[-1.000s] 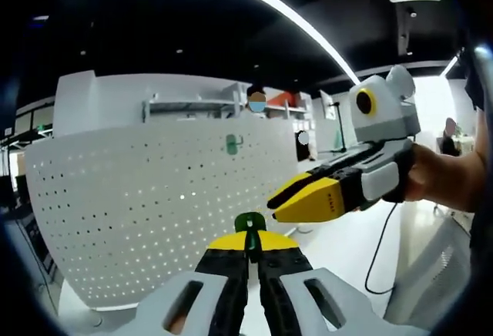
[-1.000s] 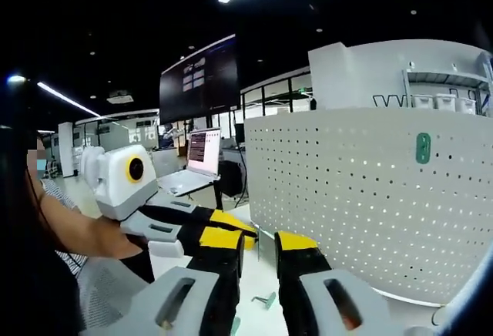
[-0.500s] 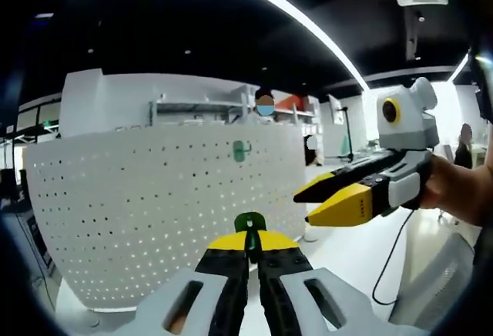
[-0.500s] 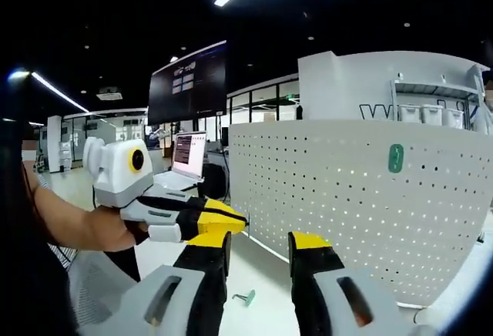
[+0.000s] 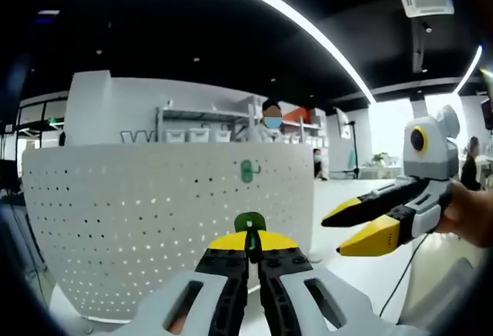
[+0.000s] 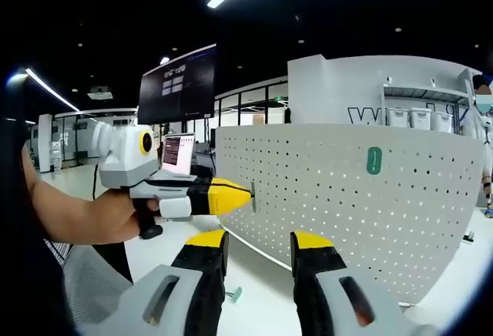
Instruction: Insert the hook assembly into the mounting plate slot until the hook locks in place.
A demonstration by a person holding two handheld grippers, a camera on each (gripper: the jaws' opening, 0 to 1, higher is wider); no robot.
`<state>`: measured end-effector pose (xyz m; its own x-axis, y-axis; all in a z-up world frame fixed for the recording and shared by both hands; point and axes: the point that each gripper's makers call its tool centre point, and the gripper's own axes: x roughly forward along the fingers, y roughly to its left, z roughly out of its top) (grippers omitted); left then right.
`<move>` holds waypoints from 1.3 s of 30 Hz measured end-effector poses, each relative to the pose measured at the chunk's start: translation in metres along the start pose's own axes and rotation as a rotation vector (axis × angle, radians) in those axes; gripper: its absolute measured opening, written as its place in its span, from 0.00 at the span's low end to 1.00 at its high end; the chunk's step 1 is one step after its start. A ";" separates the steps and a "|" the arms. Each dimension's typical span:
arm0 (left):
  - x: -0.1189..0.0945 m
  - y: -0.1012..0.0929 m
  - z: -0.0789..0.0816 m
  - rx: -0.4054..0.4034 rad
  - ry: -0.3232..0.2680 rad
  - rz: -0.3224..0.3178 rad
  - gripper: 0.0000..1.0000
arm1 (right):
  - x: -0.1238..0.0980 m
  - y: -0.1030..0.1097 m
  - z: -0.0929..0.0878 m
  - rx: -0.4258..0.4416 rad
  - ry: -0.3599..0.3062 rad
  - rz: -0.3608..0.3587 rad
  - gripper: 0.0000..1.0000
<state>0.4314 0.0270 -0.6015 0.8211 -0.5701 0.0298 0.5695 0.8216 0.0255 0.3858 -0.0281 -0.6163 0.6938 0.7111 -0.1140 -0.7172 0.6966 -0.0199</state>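
My left gripper (image 5: 249, 245) is shut on a small green hook (image 5: 249, 226) that sticks up between its yellow tips. Ahead stands the white perforated mounting plate (image 5: 139, 213), upright and curved. A second green hook (image 5: 246, 171) hangs near its upper right. My right gripper (image 5: 345, 230) reaches in from the right, open and holding nothing, apart from the plate. In the right gripper view the right gripper (image 6: 258, 242) stands open, and the left gripper (image 6: 243, 196) comes in from the left with its hook (image 6: 253, 196) close to the plate (image 6: 339, 213), whose mounted hook (image 6: 374, 160) shows too.
A small green part (image 6: 233, 294) lies on the white table below the plate. A laptop (image 6: 178, 153) and a large dark screen (image 6: 179, 82) stand at the far left. A person (image 5: 269, 115) stands behind the plate. A hand (image 5: 471, 214) holds the right gripper.
In the left gripper view the right gripper has drawn off to the right and lower. The left gripper stays shut on the hook, its tip now nearer the plate in the right gripper view.
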 end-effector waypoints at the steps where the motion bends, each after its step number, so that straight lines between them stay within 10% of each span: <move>1: 0.003 0.001 0.002 0.003 -0.003 0.008 0.03 | -0.002 -0.002 0.000 0.001 -0.002 -0.005 0.31; 39: 0.104 0.011 0.040 0.029 -0.059 0.116 0.03 | -0.032 -0.044 -0.005 0.052 -0.024 -0.106 0.31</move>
<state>0.5211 -0.0233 -0.5585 0.8771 -0.4711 0.0930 0.4687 0.8821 0.0476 0.3949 -0.0819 -0.6166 0.7675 0.6347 -0.0897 -0.6357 0.7717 0.0213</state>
